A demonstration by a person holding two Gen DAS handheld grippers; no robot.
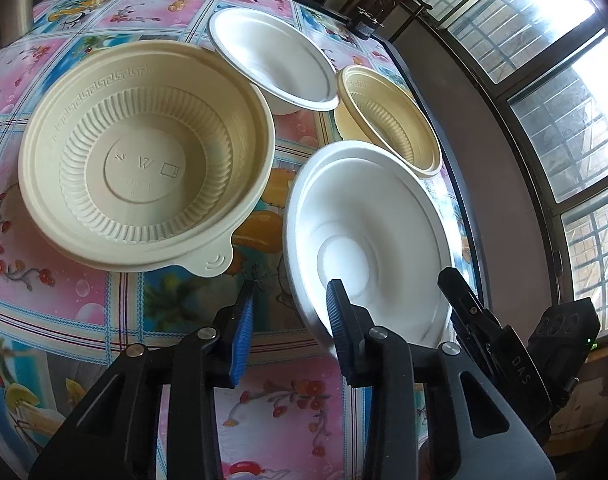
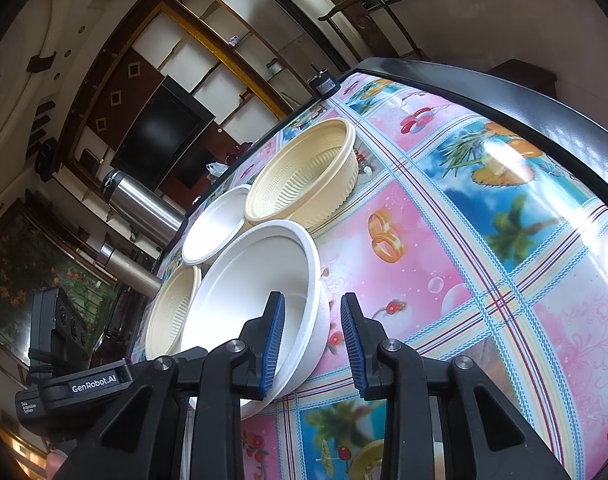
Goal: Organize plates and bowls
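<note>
**Both grippers straddle the near white bowl's rim**

Nearest: the right gripper [image 2: 312,340], jaws spread, sits astride the rim of the large white bowl [image 2: 252,300]. One blue pad is inside the wall, the other outside; not yet pinching, by the gap on the outer side. The bowl lies directly ahead and slightly left of this gripper, tilted up off the surface [image 2: 464,240] on its far side, as it looks.

The left gripper [image 1: 290,320] also hangs spread at the same bowl [image 1: 368,232]. Its right finger is over the rim, inside the bowl; its left finger stands clear over the cloth. Contact cannot be told.

Judgement: the right hand is better set to close; the rim runs crosswise between its pads.

Farther out: a large tan bowl [image 1: 144,160] left of the white one, just apart. Beyond, a smaller white bowl [image 1: 272,60] and a second tan bowl [image 1: 392,120], rims near or touching. Likely stacking targets, by colour.
</note>
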